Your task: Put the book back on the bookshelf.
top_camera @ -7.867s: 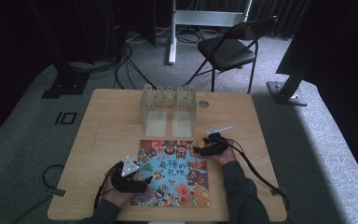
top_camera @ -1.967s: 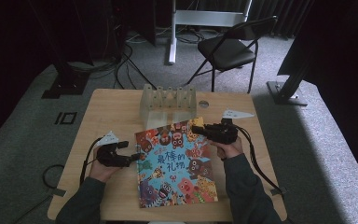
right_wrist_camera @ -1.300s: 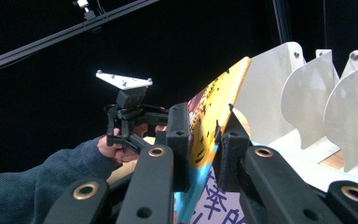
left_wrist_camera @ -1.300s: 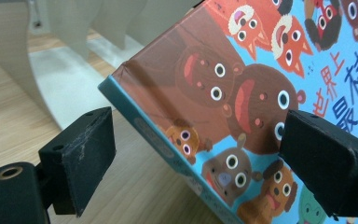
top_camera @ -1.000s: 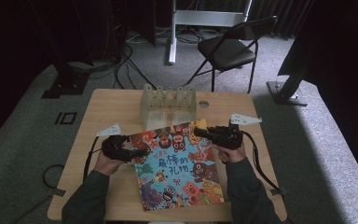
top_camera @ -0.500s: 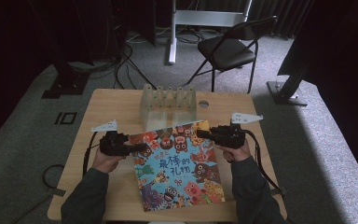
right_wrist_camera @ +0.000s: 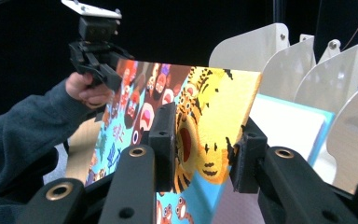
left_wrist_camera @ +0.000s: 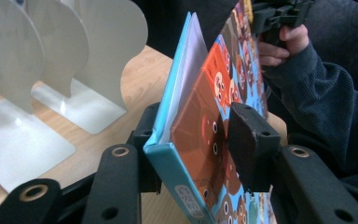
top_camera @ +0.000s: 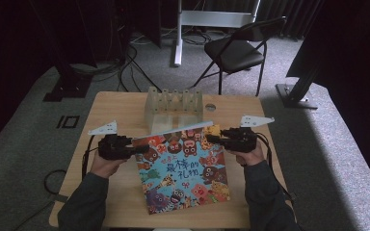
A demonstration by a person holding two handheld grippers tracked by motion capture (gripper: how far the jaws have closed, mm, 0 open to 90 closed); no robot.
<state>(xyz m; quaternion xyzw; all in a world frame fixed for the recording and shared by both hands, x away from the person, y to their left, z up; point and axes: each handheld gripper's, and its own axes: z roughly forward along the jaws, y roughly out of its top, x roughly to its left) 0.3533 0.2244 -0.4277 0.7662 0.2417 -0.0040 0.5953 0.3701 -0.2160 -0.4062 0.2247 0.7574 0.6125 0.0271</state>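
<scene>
Book (top_camera: 183, 168): tilted up off the table (top_camera: 120, 106), top edge near the white rack (top_camera: 173, 103).
Left gripper (top_camera: 134, 150): clamped on the spine-side edge.
Right gripper (top_camera: 212, 139): clamped on the front cover's corner.
Handling: probably light and stiff-covered; pages may fan open, so grip both edges.

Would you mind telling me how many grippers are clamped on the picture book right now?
2: the left gripper grips the picture book at its left edge, the right gripper at its upper right corner.

The book (left_wrist_camera: 205, 140) runs off the left gripper view's bottom edge.
</scene>
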